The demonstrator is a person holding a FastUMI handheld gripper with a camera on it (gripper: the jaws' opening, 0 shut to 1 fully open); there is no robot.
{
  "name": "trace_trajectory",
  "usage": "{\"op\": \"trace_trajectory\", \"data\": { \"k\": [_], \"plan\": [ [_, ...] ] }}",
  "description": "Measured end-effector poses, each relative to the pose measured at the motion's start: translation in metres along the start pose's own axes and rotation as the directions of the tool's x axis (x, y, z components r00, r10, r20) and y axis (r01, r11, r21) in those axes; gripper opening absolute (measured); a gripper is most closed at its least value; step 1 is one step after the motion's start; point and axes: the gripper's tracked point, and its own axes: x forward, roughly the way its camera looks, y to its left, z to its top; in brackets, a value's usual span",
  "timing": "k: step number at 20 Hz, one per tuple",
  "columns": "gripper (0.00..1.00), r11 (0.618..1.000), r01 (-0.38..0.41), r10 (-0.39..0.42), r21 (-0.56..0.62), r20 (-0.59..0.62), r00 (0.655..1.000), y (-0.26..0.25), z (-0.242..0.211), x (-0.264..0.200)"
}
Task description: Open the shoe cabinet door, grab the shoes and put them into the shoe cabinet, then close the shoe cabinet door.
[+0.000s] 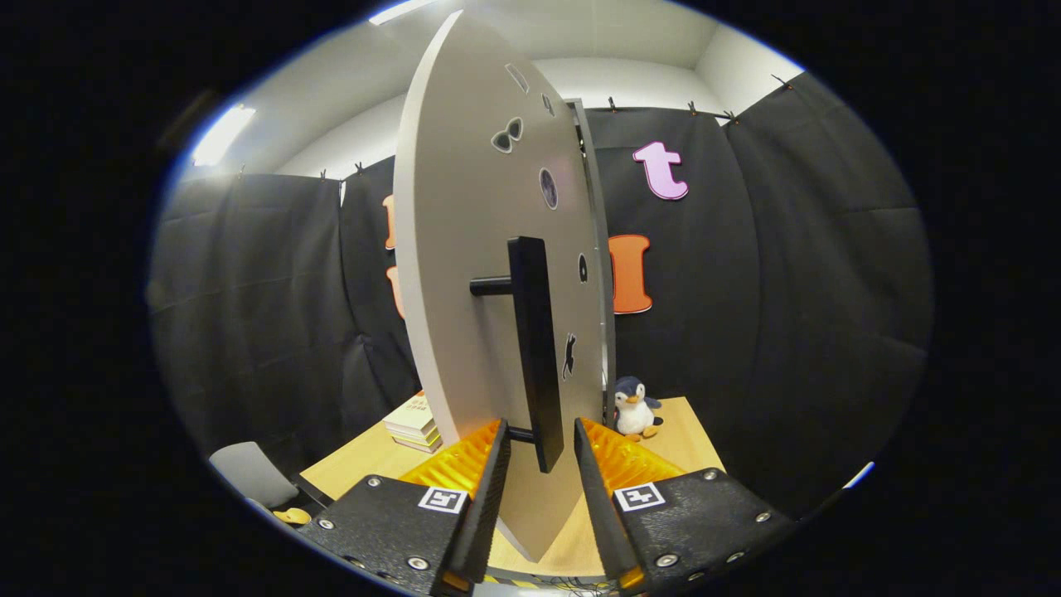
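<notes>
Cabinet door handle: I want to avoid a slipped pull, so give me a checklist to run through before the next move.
1. Handle lies between the jaws: ok, its lower end sits in the gap.
2. Gripper closed on the handle: not ok, gaps on both sides.
3. Door ajar: ok, it stands edge-on, swung out.
4. Penguin toy clear of the door: ok, beside it, apart.
5. Books clear of the door's swing: cannot tell.
6. Shoes within reach: cannot tell.
</notes>
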Motion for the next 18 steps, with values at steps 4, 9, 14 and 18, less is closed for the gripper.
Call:
{"op": "trace_trajectory", "data": {
  "k": [4,9,14,18],
  "plan": [
    [0.58,0.999,-0.034,0.034,-0.002,-0.004,0.999,0.003,-0.002,0.002],
    [0.65,0.995,-0.101,0.101,-0.008,-0.011,0.995,0.014,-0.003,-0.001],
    [0.75,0.99,-0.136,0.136,-0.022,-0.01,0.991,0.019,-0.003,0.002],
    [0.81,0.987,-0.163,0.164,0.008,-0.009,0.986,0.032,-0.003,0.006]
  ]
}}
